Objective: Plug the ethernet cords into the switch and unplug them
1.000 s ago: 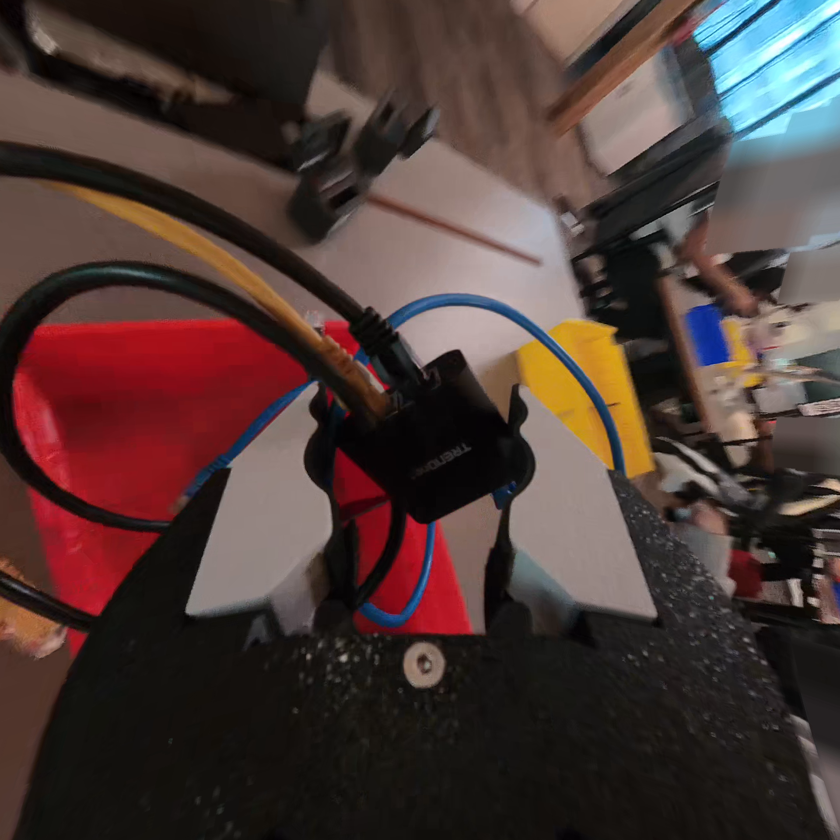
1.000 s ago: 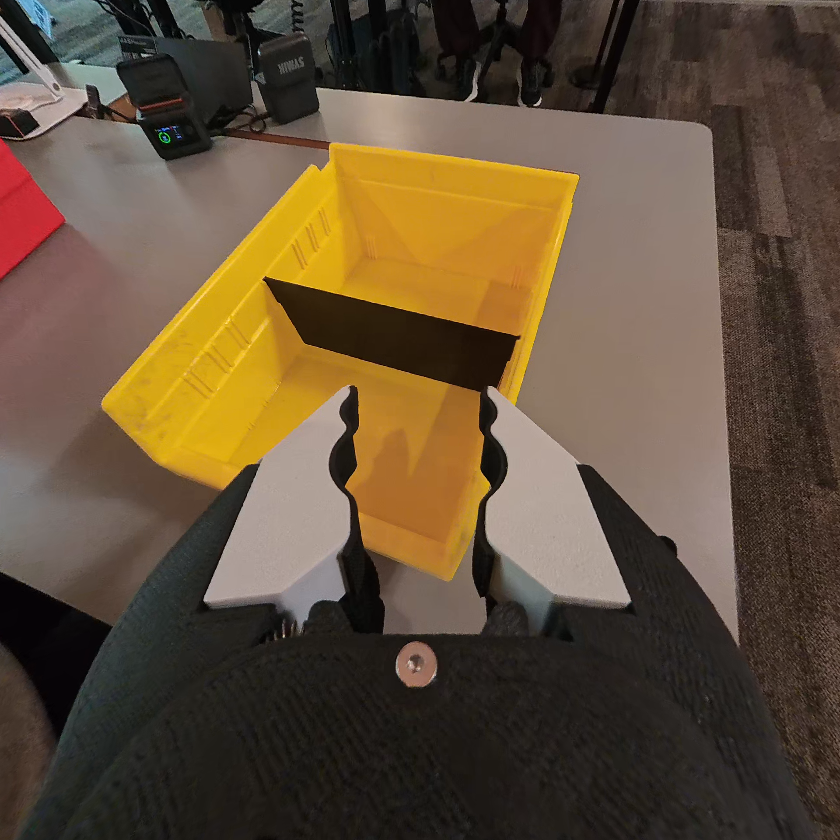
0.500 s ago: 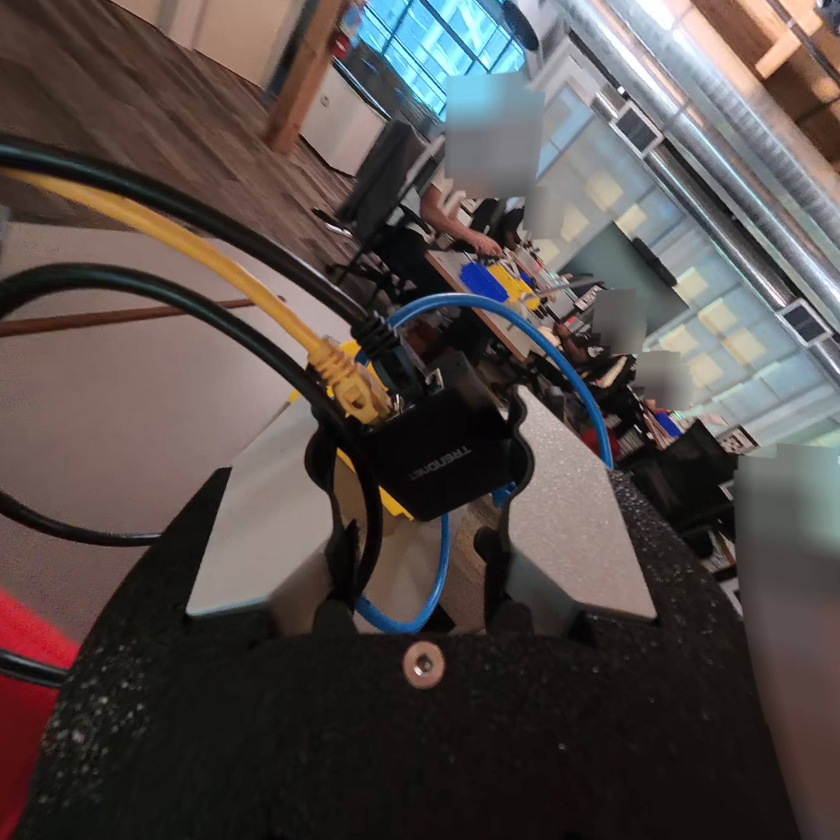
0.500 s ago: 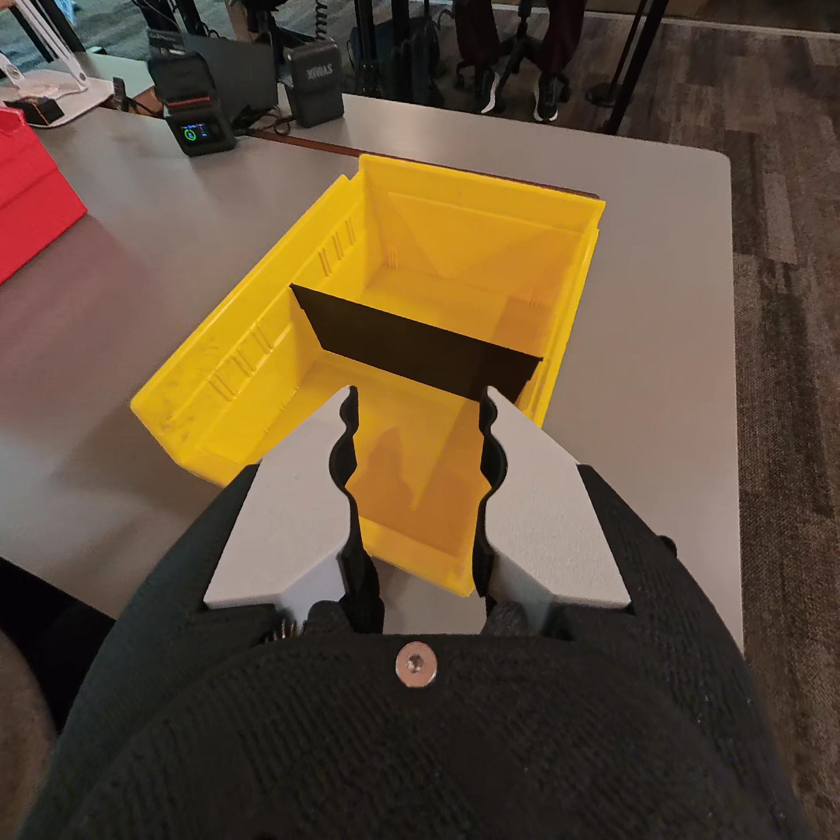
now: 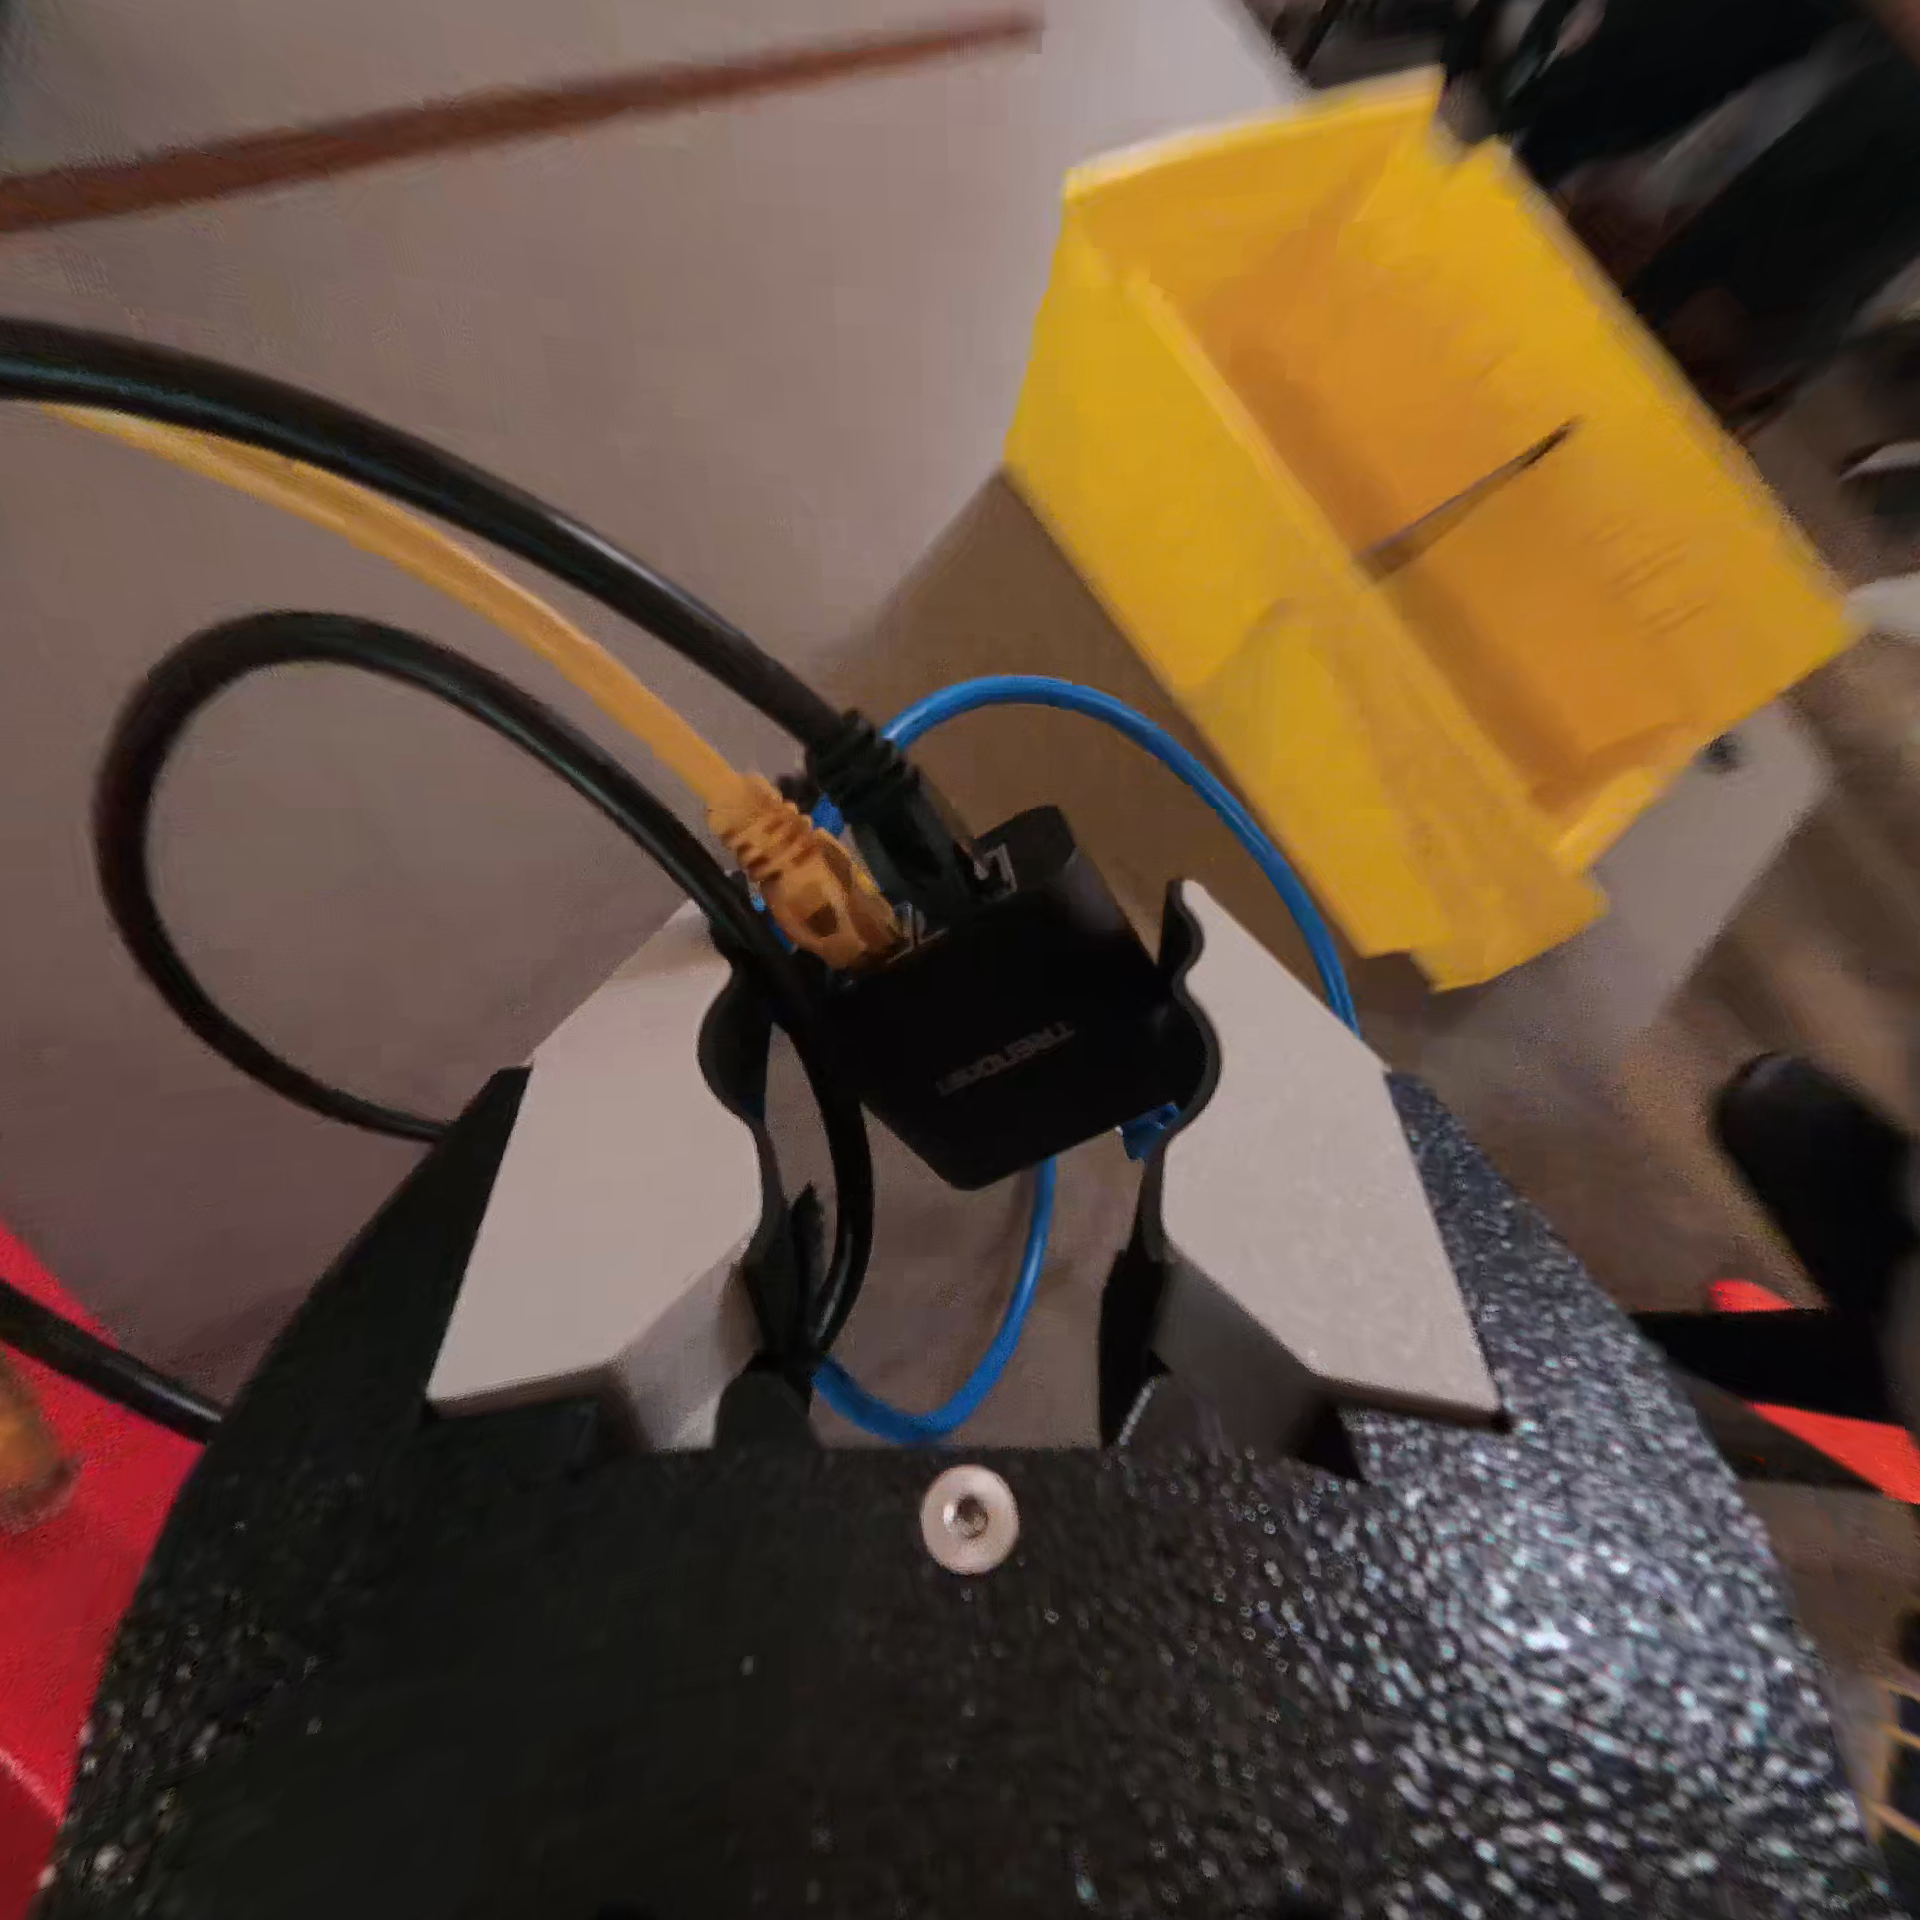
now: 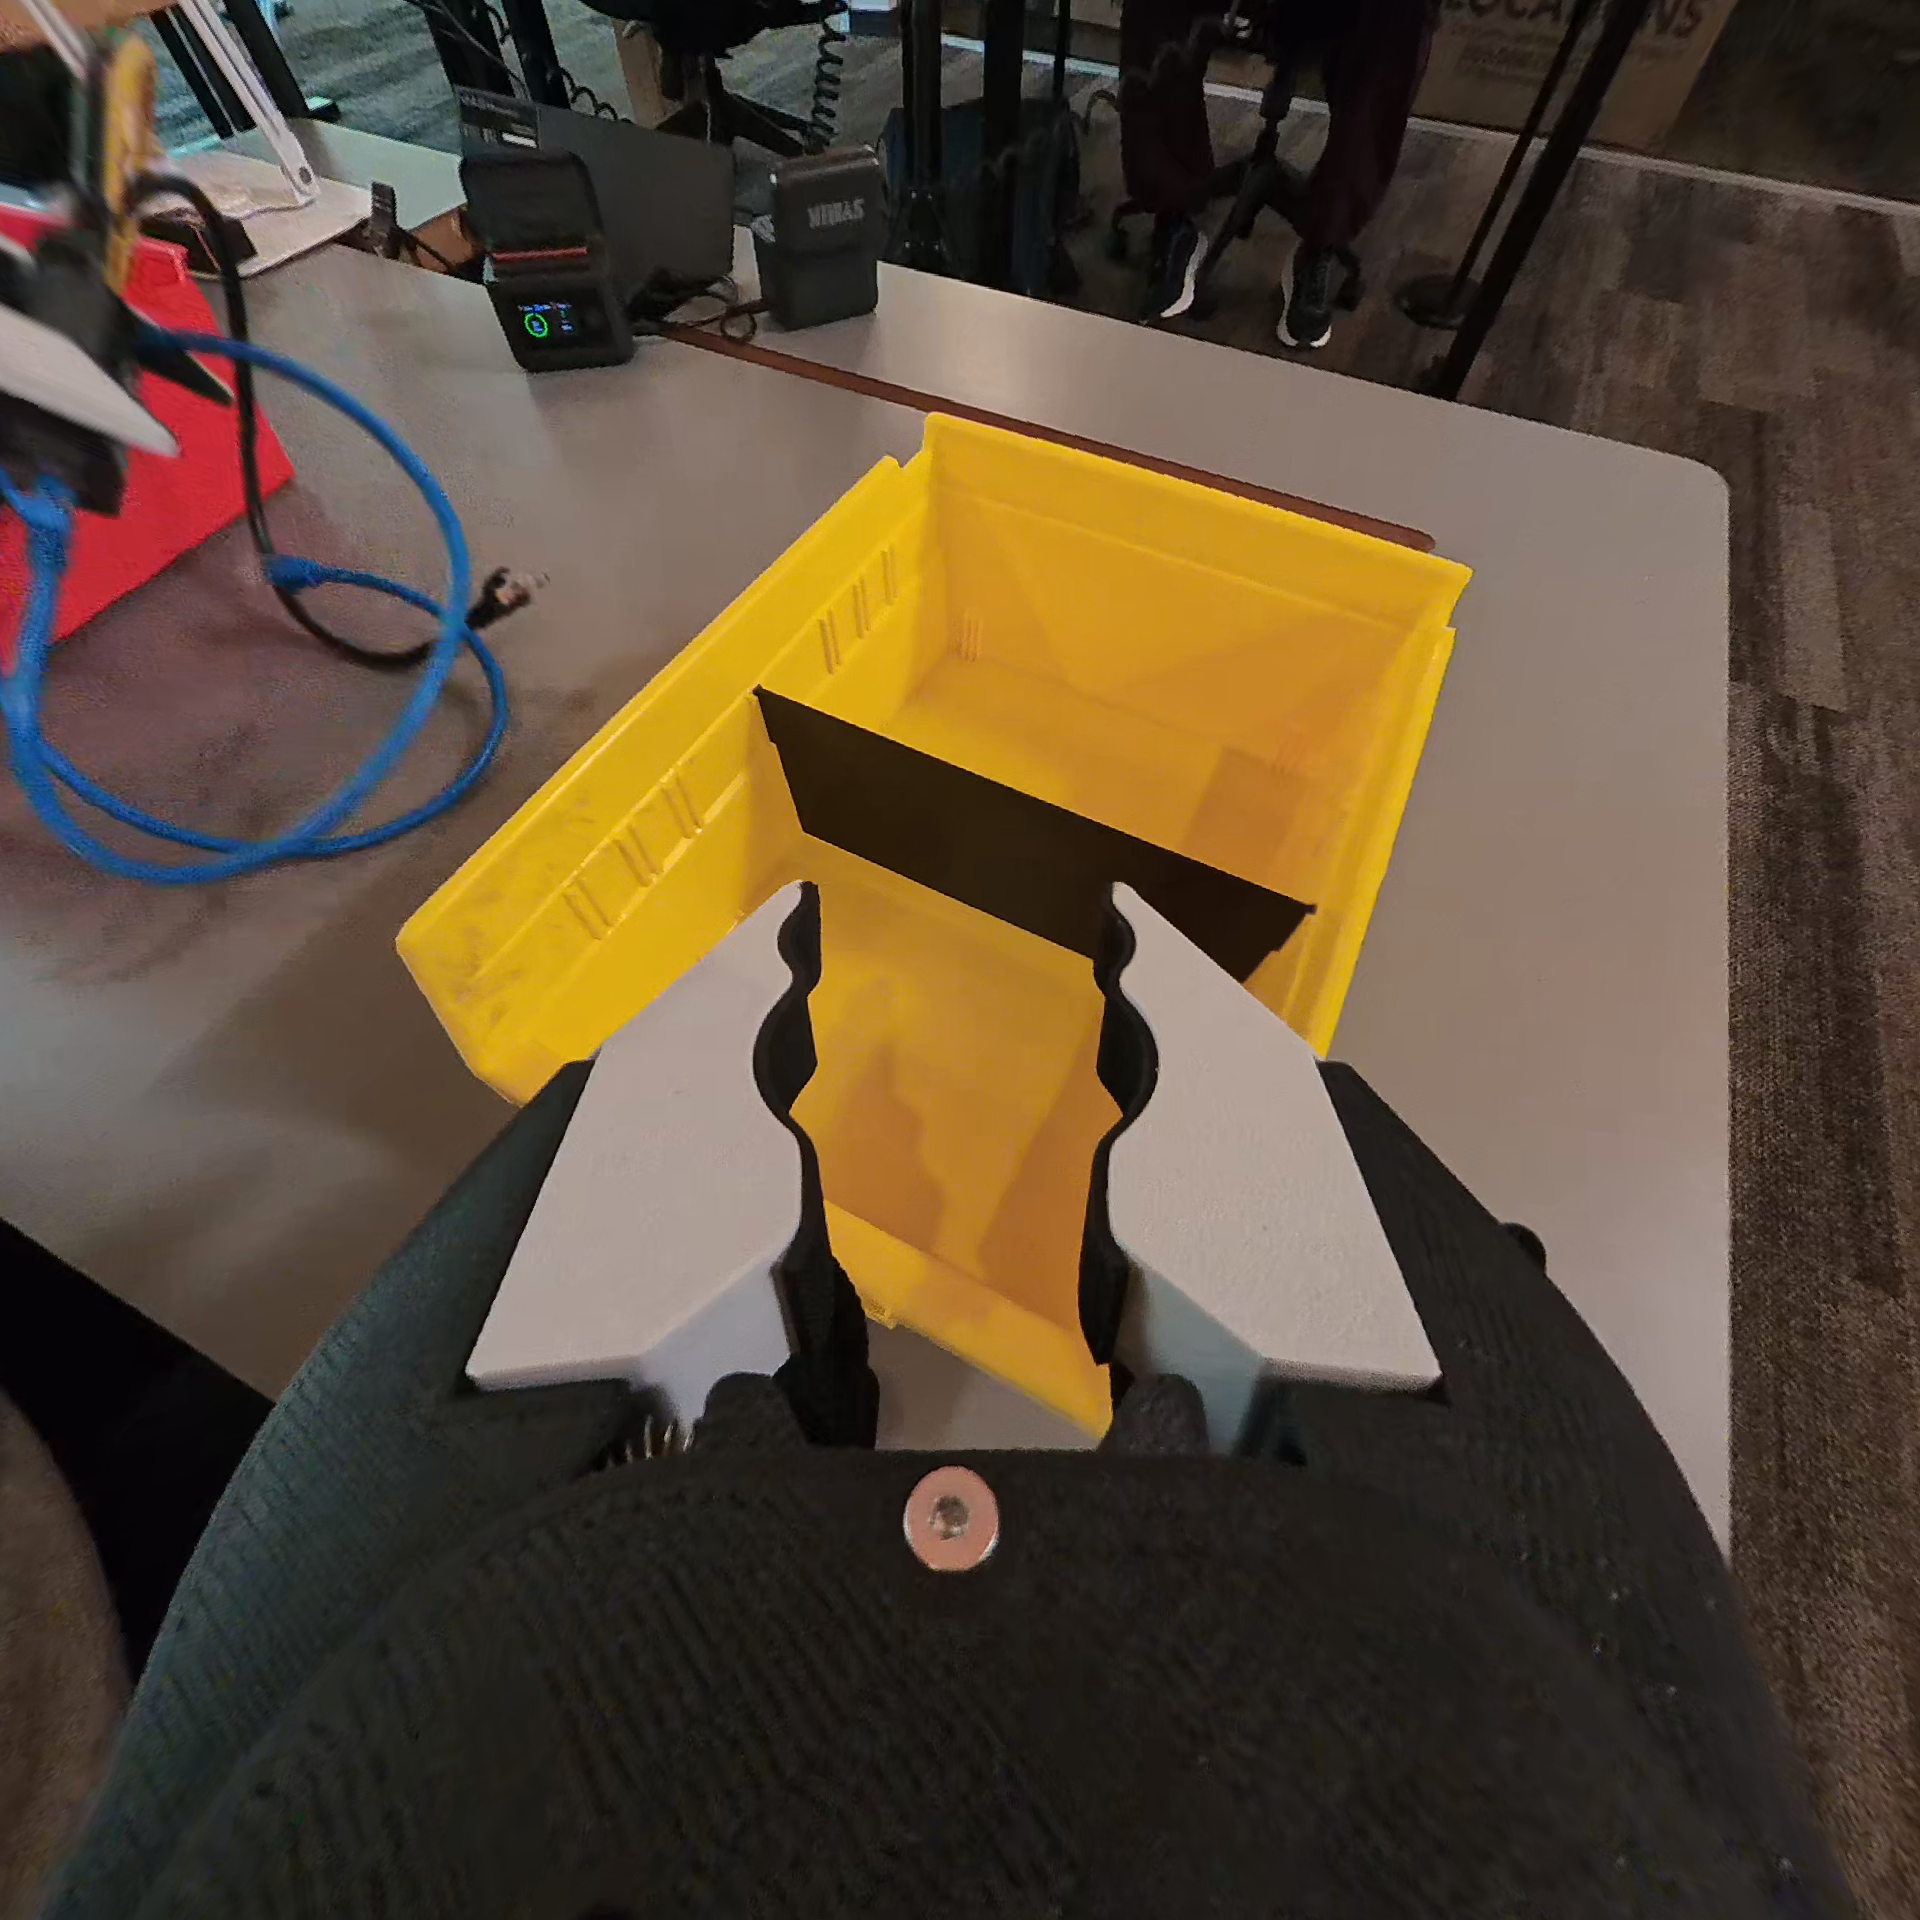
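Observation:
My left gripper [image 5: 956,935] is shut on a small black switch [image 5: 997,1039] and holds it in the air above the grey table. A yellow cord [image 5: 790,883] and a black cord [image 5: 883,790] are plugged into the switch's far side. A blue cord [image 5: 1257,831] loops around behind it. In the right wrist view the left gripper [image 6: 62,343] shows at the top left; the blue cord [image 6: 447,582] and a black cord [image 6: 249,468] hang from it onto the table. My right gripper [image 6: 958,894] is open and empty, over the near end of the yellow bin [image 6: 623,862].
The yellow bin [image 5: 1195,499] has a black divider [image 6: 1039,842] and holds nothing. A red bin [image 6: 187,488] stands at the left. Black devices [image 6: 551,270] sit at the table's [image 6: 1558,935] far edge. The table ends at the right, with carpet beyond.
My left gripper has swung down with the switch, from facing the room to facing the table and yellow bin. It and the hanging cords have come into the right wrist view.

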`<state>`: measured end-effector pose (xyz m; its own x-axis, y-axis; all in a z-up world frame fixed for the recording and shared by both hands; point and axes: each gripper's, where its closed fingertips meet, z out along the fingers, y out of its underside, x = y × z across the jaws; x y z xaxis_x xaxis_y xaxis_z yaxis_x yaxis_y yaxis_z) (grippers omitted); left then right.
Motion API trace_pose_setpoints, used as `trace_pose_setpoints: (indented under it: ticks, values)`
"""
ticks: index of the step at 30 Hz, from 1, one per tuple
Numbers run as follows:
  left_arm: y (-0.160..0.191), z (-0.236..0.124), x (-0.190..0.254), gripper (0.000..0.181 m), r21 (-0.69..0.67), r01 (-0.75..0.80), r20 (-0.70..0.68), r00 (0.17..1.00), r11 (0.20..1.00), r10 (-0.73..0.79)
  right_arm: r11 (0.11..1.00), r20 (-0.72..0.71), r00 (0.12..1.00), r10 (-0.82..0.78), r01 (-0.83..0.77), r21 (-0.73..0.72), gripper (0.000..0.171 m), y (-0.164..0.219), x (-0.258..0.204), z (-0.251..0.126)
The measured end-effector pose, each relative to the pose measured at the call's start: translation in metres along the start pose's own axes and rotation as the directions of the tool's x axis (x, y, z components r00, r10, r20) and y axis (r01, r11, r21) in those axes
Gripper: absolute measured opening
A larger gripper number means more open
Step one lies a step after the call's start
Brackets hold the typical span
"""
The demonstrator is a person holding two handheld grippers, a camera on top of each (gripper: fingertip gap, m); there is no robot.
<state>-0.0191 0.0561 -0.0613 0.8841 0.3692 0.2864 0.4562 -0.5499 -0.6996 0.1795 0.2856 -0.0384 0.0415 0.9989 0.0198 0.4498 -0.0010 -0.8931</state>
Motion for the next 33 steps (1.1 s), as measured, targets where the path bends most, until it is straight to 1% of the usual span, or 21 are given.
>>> trace_pose_setpoints:
  ticks: [3, 8, 13, 16, 21, 24, 25, 27, 28, 29, 31, 33]
  values:
    - [0.029, 0.020, -0.006, 0.076, -0.119, -0.047, 0.076, 0.996, 0.992, 0.056, 1.000, 0.010, 1.000, -0.009, 0.009, -0.001, 0.051, -0.002, -0.005, 0.002]
    - [0.064, 0.039, -0.010, 0.075, -0.246, -0.067, 0.124, 0.987, 0.967, 0.100, 0.997, 0.029, 0.997, -0.071, 0.071, -0.006, 0.051, -0.007, -0.020, 0.008]
    - [0.094, 0.054, -0.005, 0.075, -0.362, -0.015, 0.061, 0.997, 0.932, 0.039, 0.985, 0.032, 0.985, -0.167, 0.168, -0.029, 0.051, -0.008, -0.034, 0.013]
    - [0.103, 0.063, -0.006, 0.076, -0.381, 0.002, 0.050, 0.999, 0.924, 0.019, 0.977, 0.025, 0.978, -0.208, 0.209, -0.039, 0.052, -0.008, -0.038, 0.015]
    - [0.104, 0.067, -0.003, 0.076, -0.367, 0.027, 0.017, 1.000, 0.930, -0.022, 0.972, 0.054, 0.971, -0.233, 0.234, -0.015, 0.051, -0.016, -0.052, 0.014]
    - [0.105, 0.067, -0.002, 0.078, -0.377, 0.017, 0.009, 1.000, 0.926, -0.015, 0.962, 0.065, 0.960, -0.272, 0.272, 0.005, 0.052, -0.023, -0.064, 0.014]
    - [0.104, 0.067, 0.002, 0.088, -0.370, 0.005, -0.012, 1.000, 0.929, -0.011, 0.958, 0.067, 0.955, -0.288, 0.288, 0.012, 0.052, -0.025, -0.068, 0.013]
    - [0.097, 0.062, 0.013, 0.115, -0.329, -0.006, -0.047, 0.999, 0.944, -0.010, 0.948, 0.077, 0.945, -0.318, 0.317, 0.034, 0.054, -0.032, -0.078, 0.012]
    - [0.093, 0.057, 0.017, 0.121, -0.308, -0.014, -0.053, 0.999, 0.951, -0.002, 0.944, 0.087, 0.940, -0.331, 0.328, 0.049, 0.055, -0.035, -0.085, 0.012]
    - [0.087, 0.049, 0.020, 0.124, -0.283, -0.026, -0.052, 0.999, 0.959, 0.011, 0.940, 0.100, 0.935, -0.341, 0.335, 0.064, 0.055, -0.039, -0.093, 0.011]
    - [0.074, 0.032, 0.025, 0.123, -0.223, -0.067, -0.046, 0.997, 0.972, 0.058, 0.932, 0.132, 0.923, -0.360, 0.350, 0.093, 0.055, -0.046, -0.112, 0.012]
    - [0.059, 0.012, 0.027, 0.118, -0.135, -0.147, -0.024, 0.989, 0.980, 0.145, 0.923, 0.164, 0.909, -0.383, 0.369, 0.108, 0.055, -0.050, -0.133, 0.015]
